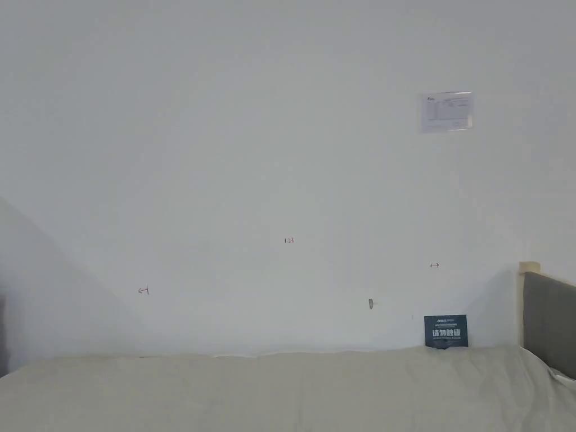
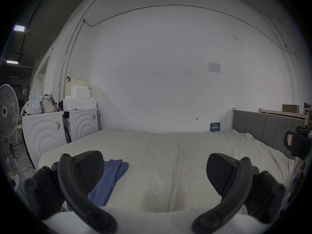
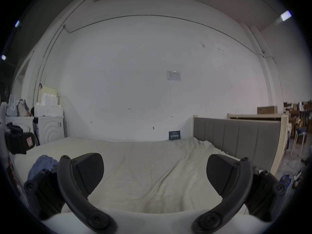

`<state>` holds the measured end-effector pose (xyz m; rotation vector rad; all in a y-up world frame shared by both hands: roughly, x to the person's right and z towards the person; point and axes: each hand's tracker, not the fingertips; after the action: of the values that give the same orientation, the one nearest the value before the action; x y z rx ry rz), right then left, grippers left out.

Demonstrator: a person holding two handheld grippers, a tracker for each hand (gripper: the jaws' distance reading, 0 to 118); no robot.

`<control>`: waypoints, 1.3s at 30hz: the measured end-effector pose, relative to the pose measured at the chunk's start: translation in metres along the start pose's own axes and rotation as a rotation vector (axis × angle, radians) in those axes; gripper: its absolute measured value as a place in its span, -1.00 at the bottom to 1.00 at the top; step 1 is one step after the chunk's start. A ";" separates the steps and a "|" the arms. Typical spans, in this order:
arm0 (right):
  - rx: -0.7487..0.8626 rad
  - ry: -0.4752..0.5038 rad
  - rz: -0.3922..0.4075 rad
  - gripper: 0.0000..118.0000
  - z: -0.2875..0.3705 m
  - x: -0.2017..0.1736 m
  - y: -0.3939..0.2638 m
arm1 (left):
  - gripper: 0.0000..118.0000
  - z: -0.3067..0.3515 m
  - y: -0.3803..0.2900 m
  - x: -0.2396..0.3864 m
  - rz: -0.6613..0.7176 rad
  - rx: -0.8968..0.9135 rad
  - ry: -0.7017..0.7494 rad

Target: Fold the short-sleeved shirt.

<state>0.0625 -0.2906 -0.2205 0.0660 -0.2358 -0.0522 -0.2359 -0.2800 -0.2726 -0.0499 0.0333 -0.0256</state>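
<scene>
Jaws wide both sides, empty | blue shirt bunched on bed

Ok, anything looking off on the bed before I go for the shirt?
Only the blue shirt: it lies bunched in a long crumpled strip near the bed's left edge, not spread flat. Both grippers, left and right, hang open and empty.

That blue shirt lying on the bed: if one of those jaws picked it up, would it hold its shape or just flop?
Probably flop: the blue shirt lies in soft, rumpled folds on the bed, so it looks limp. It also seems thin, so likely light. Pinched at one spot, the rest would probably hang and drag.
</scene>
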 end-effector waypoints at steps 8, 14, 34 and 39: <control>-0.218 0.061 -0.943 0.99 -0.019 0.063 -0.041 | 1.00 -0.009 0.003 0.054 -0.778 0.197 0.140; -0.251 -0.100 -1.143 0.99 -0.009 0.084 -0.074 | 1.00 -0.002 0.007 0.072 -1.003 0.255 0.103; 0.212 0.014 0.015 0.99 0.017 -0.003 0.008 | 1.00 -0.012 0.004 0.000 0.073 0.021 -0.065; 0.112 0.043 -0.112 0.99 0.011 0.002 -0.002 | 1.00 0.002 0.001 0.013 -0.037 0.075 -0.019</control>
<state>0.0623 -0.2937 -0.2099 0.1916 -0.1923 -0.1484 -0.2225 -0.2793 -0.2710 0.0238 0.0121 -0.0637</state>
